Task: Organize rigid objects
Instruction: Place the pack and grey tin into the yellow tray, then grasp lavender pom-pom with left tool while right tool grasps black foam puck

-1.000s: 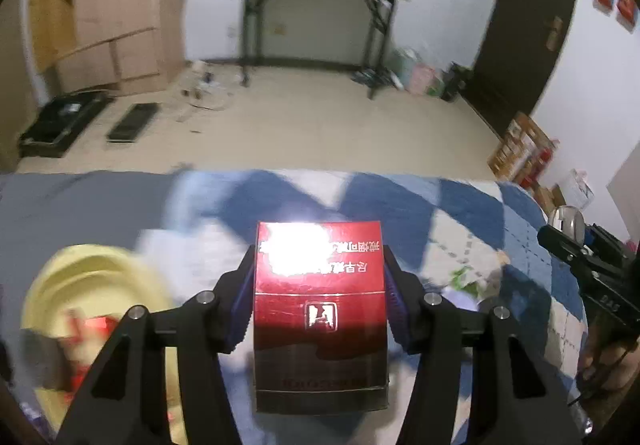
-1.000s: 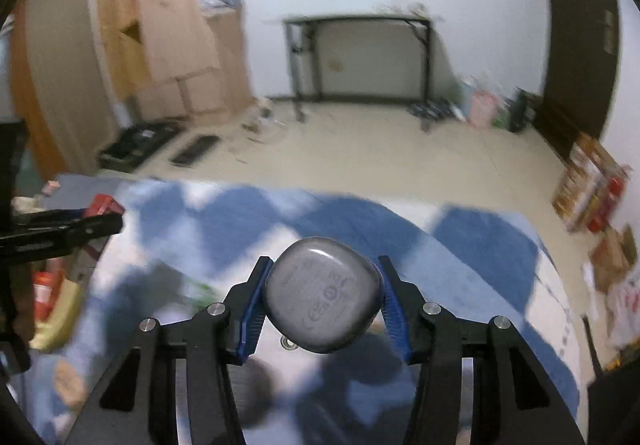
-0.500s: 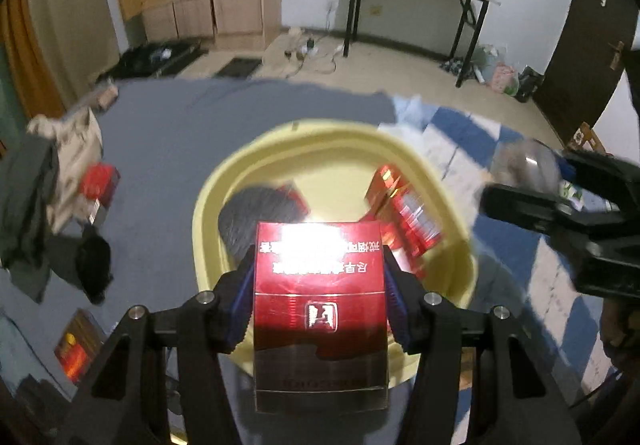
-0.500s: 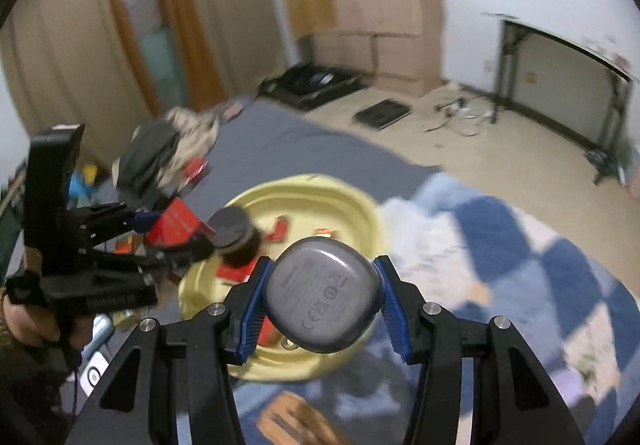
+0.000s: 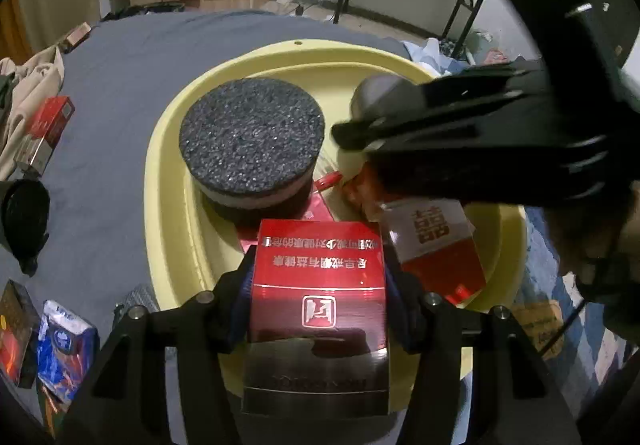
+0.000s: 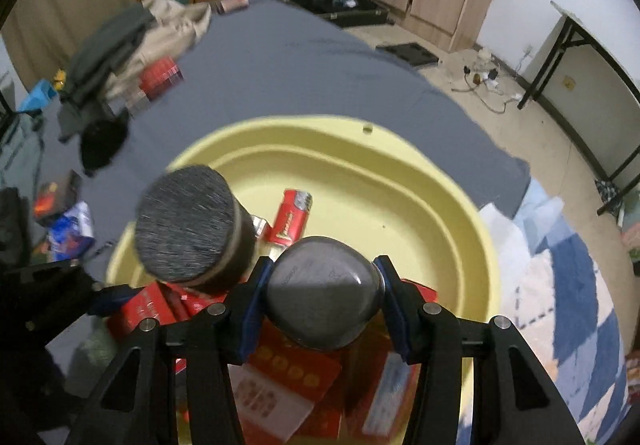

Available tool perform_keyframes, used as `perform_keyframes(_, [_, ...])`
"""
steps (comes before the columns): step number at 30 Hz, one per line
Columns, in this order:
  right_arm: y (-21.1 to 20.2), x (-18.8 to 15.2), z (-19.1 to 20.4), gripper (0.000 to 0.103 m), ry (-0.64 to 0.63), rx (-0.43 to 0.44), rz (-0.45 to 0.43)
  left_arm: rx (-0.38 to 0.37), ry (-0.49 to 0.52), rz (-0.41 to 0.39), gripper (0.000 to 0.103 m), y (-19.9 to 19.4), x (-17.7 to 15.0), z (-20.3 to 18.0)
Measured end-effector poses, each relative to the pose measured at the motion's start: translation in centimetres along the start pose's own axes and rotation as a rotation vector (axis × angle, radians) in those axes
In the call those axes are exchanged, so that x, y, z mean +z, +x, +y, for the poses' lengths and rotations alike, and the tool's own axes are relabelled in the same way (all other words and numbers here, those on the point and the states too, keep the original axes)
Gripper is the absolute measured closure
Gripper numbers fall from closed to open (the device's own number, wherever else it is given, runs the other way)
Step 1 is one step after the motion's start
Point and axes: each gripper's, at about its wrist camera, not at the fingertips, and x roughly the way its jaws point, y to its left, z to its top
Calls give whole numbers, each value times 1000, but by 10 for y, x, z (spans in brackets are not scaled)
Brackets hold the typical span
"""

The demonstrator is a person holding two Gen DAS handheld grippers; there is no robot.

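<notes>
Fingers of the left gripper are being closed on a glossy red cigarette pack, long axis running along them. A smooth grey rounded case is being pinched by the right gripper. Both are being held over the yellow plastic basin on the bed, directly below, above red boxes and a gritty black round puck. Right looks nearer for release.
</notes>
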Motion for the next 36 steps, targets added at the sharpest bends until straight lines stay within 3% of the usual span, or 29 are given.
perform_keyframes(5, [19,-3,7,52,20,-4,1,-7,-27,-6,43,-2,1,6])
perform_keyframes(7, [14,-2,7,51,39,9,-23,4,-39,-26,20,-9,0,6])
perform_keyframes(8, [6,-4,7,41,44,6,-42,4,-43,-38,13,-13,0,9])
perform_keyframes(9, [-5,-3,6,25,58,8,-74,14,-52,-61,6,-22,0,8])
perform_keyframes(11, [-33,-5,0,10,96,28,-150,35,-48,-96,3,-36,5,0])
perform_keyframes(14, [-88,-17,-23,5,176,28,-263,23,8,-143,0,-62,27,-32])
perform_keyframes(18, [-166,-72,-72,0,266,-55,-393,-35,114,-161,0,-75,59,-92])
perform_keyframes(19, [-183,-94,-87,0,286,-87,-407,-65,167,-170,0,-75,66,-121])
perform_keyframes(24, [-222,-210,-146,0,310,-250,-360,-200,361,-157,0,-56,66,-231])
perform_keyframes(27, [-223,-275,-173,0,320,-287,-302,-266,418,-132,0,-32,58,-278])
perform_keyframes(30, [-212,-319,-188,0,339,-253,-264,-288,393,-100,0,-11,57,-310])
perform_keyframes(36, [-179,-350,-195,0,347,-125,-239,-274,319,67,1,45,79,-348])
